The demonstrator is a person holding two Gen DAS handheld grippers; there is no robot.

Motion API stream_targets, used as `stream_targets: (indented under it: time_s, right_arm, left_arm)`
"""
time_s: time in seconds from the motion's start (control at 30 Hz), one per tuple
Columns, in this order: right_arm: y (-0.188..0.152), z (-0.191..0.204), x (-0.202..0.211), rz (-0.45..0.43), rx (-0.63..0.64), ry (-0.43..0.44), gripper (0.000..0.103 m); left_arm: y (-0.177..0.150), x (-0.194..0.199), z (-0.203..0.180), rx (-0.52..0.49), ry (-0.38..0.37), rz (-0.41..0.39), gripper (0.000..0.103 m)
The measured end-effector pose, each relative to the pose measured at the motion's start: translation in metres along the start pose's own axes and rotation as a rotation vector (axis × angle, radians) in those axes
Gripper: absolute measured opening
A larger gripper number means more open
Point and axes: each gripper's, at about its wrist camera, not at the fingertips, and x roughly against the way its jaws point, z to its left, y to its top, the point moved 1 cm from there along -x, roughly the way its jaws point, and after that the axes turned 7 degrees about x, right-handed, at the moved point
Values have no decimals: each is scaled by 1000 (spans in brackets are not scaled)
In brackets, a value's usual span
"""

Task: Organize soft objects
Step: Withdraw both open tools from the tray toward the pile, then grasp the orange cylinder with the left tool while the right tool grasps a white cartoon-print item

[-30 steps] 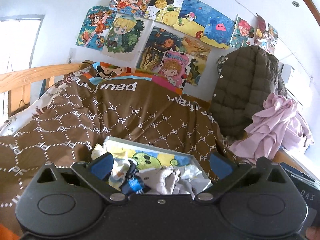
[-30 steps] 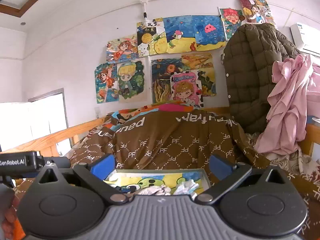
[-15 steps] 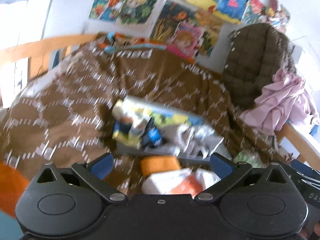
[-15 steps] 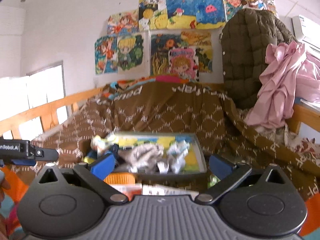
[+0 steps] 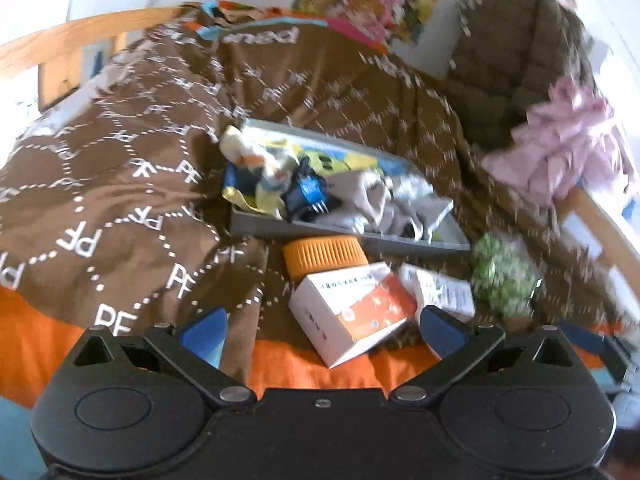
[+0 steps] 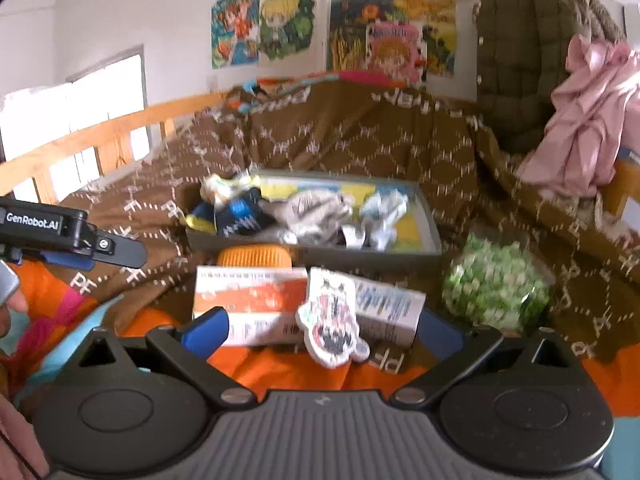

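Observation:
A grey tray (image 5: pixel 280 227) (image 6: pixel 312 253) lies on the brown quilt, filled with crumpled soft items: a yellow-white sock bundle (image 5: pixel 256 164), a blue-black sock (image 5: pixel 308 196) (image 6: pixel 240 214) and grey-white cloth (image 5: pixel 384 204) (image 6: pixel 320 210). My left gripper (image 5: pixel 322 330) hovers open above the near bed, short of the tray, with nothing between its fingers. My right gripper (image 6: pixel 322 330) is open too, empty, over the boxes in front of the tray. The left gripper's body (image 6: pixel 72 236) shows at the left of the right wrist view.
In front of the tray lie an orange-capped jar (image 5: pixel 324 258) (image 6: pixel 256 258), an orange-white box (image 5: pixel 352 316) (image 6: pixel 248 300), a second small box (image 5: pixel 440 290) (image 6: pixel 384 306), a cartoon sticker card (image 6: pixel 332 320) and a green bag (image 5: pixel 504 280) (image 6: pixel 496 284). Pink cloth (image 6: pixel 592 120) and a quilted jacket (image 6: pixel 524 60) hang right.
Both cameras have tilted down and pulled back: the tray has moved up in view and the boxes, jar and green bag have come into sight. Both grippers stay open.

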Motion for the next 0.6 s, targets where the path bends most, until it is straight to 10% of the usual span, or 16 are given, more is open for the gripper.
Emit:
stream_targets:
  time_s: [0.6]
  right_arm:
    - [-10, 20, -54, 104, 182, -77, 103]
  left_arm:
    - [31, -91, 7, -29, -157, 65, 102]
